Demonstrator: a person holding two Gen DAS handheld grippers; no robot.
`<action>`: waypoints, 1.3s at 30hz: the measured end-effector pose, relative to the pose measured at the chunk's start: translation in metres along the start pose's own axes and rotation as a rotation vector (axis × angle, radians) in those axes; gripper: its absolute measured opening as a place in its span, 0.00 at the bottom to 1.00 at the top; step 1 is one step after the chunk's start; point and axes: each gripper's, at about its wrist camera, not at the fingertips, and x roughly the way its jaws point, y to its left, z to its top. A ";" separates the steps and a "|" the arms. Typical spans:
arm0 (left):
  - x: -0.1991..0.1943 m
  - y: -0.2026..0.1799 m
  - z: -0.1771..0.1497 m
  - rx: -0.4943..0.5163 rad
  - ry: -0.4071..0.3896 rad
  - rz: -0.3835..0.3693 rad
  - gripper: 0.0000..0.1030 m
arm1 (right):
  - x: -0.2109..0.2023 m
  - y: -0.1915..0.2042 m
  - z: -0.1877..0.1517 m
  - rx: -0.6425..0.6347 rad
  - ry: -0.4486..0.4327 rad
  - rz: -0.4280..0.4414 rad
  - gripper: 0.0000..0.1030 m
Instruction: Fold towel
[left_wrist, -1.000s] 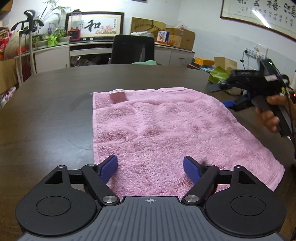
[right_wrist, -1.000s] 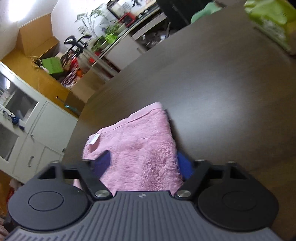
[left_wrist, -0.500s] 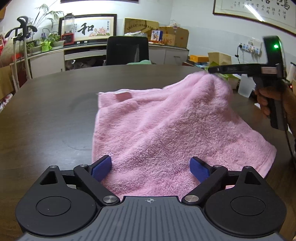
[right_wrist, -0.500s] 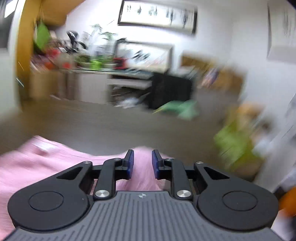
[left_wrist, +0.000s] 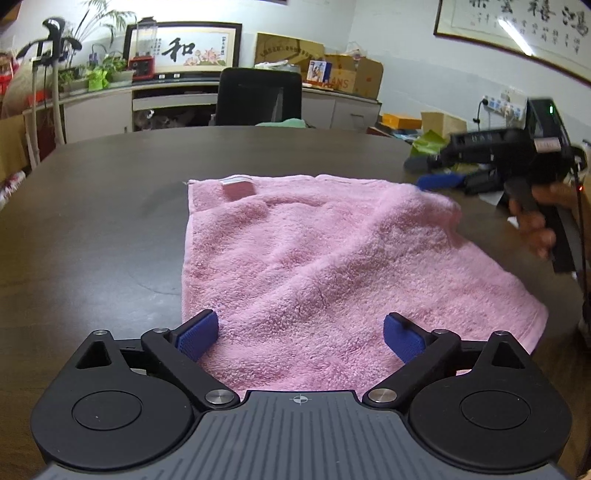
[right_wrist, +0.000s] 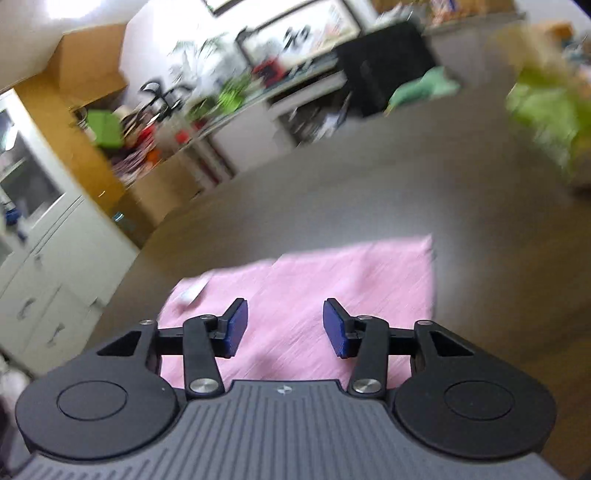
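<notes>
Towel (left_wrist: 332, 266) lies rumpled on dark table (left_wrist: 92, 229) before cluttered counter (left_wrist: 166, 86).

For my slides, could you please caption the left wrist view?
Left gripper open over the pink towel on a dark table, right gripper open beyond it.

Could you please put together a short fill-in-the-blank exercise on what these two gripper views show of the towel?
1. The towel on the table is ____ in colour.
2. The left gripper has its jaws ____, with nothing pinched between its pads.
3. The right gripper holds ____ between its pads.
4. Behind the table stands a black ____.

Missing words: pink; open; nothing; chair
</notes>
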 end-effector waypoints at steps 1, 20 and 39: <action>0.000 0.002 0.001 -0.011 0.000 -0.009 0.97 | 0.003 0.004 0.000 -0.016 0.010 -0.024 0.54; -0.013 0.032 0.008 -0.211 -0.073 0.034 1.00 | 0.070 0.093 0.008 -0.217 0.165 0.017 0.69; -0.023 0.017 0.006 -0.153 -0.112 0.031 1.00 | 0.087 0.147 0.020 -0.311 0.098 0.039 0.85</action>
